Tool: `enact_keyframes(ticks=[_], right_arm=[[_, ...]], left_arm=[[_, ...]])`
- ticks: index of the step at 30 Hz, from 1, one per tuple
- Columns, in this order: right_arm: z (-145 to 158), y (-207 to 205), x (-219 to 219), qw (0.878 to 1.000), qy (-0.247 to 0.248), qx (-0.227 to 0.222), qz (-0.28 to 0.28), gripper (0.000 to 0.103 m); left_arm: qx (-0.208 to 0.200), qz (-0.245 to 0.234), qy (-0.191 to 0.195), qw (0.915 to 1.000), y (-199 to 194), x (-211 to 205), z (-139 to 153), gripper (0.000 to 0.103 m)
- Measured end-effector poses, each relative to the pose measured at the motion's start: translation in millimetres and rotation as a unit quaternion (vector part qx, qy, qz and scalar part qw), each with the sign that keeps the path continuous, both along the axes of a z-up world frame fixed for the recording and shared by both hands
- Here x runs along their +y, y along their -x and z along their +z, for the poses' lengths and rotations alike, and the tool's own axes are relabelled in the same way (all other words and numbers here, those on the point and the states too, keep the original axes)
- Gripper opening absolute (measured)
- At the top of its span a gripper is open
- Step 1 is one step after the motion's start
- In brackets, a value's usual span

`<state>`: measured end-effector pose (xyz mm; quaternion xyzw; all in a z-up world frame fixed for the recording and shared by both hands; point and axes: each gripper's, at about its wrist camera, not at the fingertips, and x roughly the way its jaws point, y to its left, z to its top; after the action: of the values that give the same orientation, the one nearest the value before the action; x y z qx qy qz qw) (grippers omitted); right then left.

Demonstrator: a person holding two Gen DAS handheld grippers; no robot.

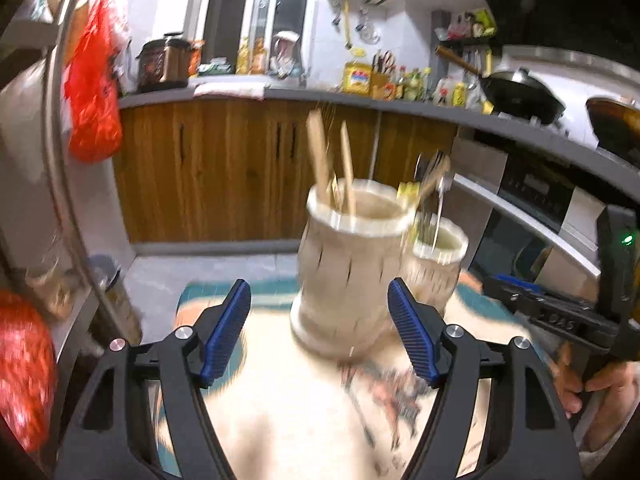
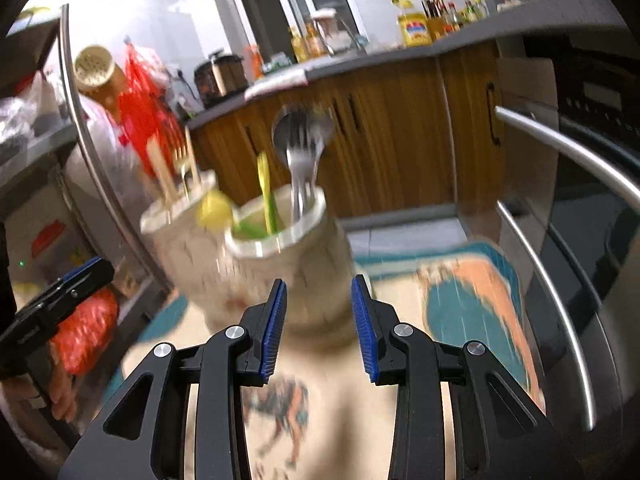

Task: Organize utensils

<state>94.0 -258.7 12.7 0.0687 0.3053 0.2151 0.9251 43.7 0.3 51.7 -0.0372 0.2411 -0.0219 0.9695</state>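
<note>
Two cream utensil holders stand on a patterned cloth [image 1: 288, 396]. The holder with wooden chopsticks [image 1: 320, 160] is the near one in the left wrist view [image 1: 348, 268] and the left one in the right wrist view [image 2: 180, 240]. The other holder [image 2: 288, 264] [image 1: 436, 268] holds a metal fork and spoon [image 2: 302, 148] and yellow-green plastic utensils [image 2: 266, 196]. My left gripper [image 1: 320, 316] is open and empty, just short of the chopstick holder. My right gripper [image 2: 318, 320] is open and empty, just short of the fork holder. Both views are motion-blurred.
A wooden cabinet front [image 1: 224, 168] under a grey counter [image 1: 320, 98] stands behind. An oven with steel handles [image 2: 560, 280] is at the right. A metal rack post [image 2: 92, 132] and red bags [image 1: 94, 80] are at the left. The right gripper's body [image 1: 580, 308] shows at the right.
</note>
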Motion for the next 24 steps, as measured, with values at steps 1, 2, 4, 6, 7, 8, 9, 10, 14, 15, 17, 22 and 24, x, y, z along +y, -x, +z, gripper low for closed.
enact_keyframes(ticks=[1, 2, 4, 6, 7, 8, 9, 10, 14, 15, 17, 22, 24], right_arm=[[-7.1, 6.1, 0.5, 1.000, 0.013, 0.008, 0.003, 0.035], [-11.6, 10.0, 0.2, 1.000, 0.021, 0.014, 0.004, 0.035], [-18.0, 19.1, 0.3, 0.999, 0.033, 0.019, 0.005, 0.035], [-19.7, 27.7, 0.6, 0.999, 0.046, 0.011, 0.003, 0.041], [-19.1, 32.3, 1.1, 0.999, 0.051, 0.002, 0.002, 0.047], [-17.9, 35.1, 1.9, 0.999, 0.054, -0.005, 0.002, 0.057], [-15.0, 40.1, 2.8, 0.998, 0.057, -0.018, 0.003, 0.063], [-12.3, 42.1, 3.4, 0.998, 0.058, -0.027, 0.001, 0.064], [1.6, 55.2, 4.6, 0.995, 0.056, -0.078, -0.010, 0.083], [4.9, 58.5, 5.1, 0.994, 0.059, -0.094, -0.016, 0.088], [9.3, 62.0, 3.8, 0.991, 0.060, -0.118, -0.025, 0.094], [17.8, 64.5, -0.3, 0.985, 0.058, -0.160, -0.035, 0.097], [16.8, 63.6, 2.7, 0.984, 0.064, -0.163, -0.031, 0.097]], left_arm=[[0.004, 0.004, -0.001, 1.0000, 4.3, 0.0, -7.1, 0.070], [0.006, 0.007, 0.000, 1.0000, 9.1, -0.2, -14.9, 0.070], [0.010, 0.012, -0.013, 0.9998, 14.7, -2.1, -27.3, 0.070], [0.008, 0.015, -0.031, 0.9994, 17.9, -4.5, -32.9, 0.072], [0.004, 0.016, -0.036, 0.9992, 20.3, -5.5, -34.6, 0.074], [0.001, 0.017, -0.038, 0.9991, 21.9, -6.6, -34.5, 0.081], [-0.005, 0.018, -0.038, 0.9991, 24.4, -7.4, -33.8, 0.085], [-0.009, 0.018, -0.037, 0.9991, 25.7, -8.4, -32.3, 0.086], [-0.041, 0.023, -0.042, 0.9980, 35.6, -15.2, -22.7, 0.097], [-0.051, 0.027, -0.048, 0.9972, 37.6, -17.3, -20.3, 0.097], [-0.065, 0.031, -0.065, 0.9953, 39.8, -22.3, -17.9, 0.097], [-0.079, 0.032, -0.080, 0.9931, 40.9, -28.6, -21.0, 0.097], [-0.078, 0.027, -0.084, 0.9930, 41.2, -31.1, -24.7, 0.097]])
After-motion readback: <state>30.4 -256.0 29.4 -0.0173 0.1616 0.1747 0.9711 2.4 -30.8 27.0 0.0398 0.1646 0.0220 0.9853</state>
